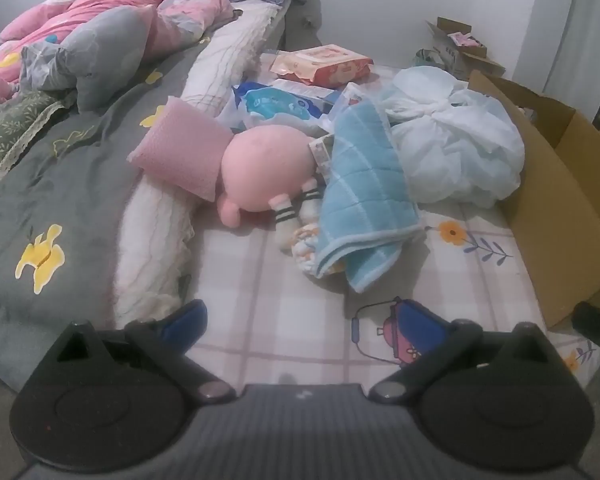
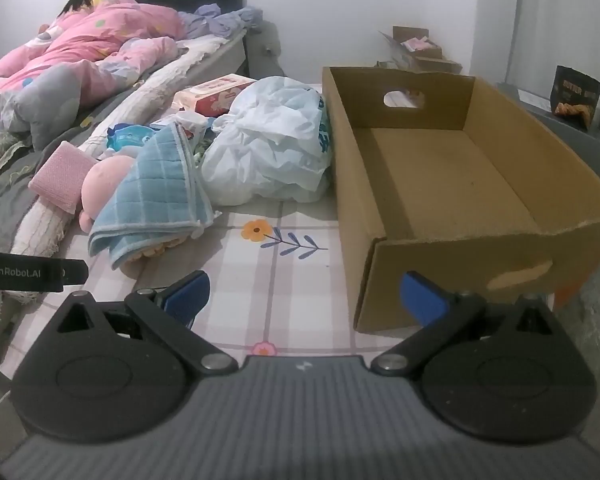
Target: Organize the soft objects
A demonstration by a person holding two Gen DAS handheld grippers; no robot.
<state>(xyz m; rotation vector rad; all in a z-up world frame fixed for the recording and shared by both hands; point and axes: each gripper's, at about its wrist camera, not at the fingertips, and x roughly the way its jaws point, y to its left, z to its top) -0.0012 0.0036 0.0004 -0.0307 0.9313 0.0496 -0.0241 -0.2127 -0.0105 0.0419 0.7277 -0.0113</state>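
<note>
A pile of soft things lies on the checked bed sheet: a pink plush toy with striped socks, a folded pink cloth at its left, and a blue checked towel draped at its right. In the right wrist view the same blue towel, plush toy and pink cloth sit left of an empty cardboard box. My left gripper hovers open over the sheet, short of the pile. My right gripper is open too, near the box's front corner.
A white plastic bag lies between towel and box, also seen as the bag. Wipe packs lie behind. A person under a pink quilt lies on the bed at left. A grey duvet covers the near left.
</note>
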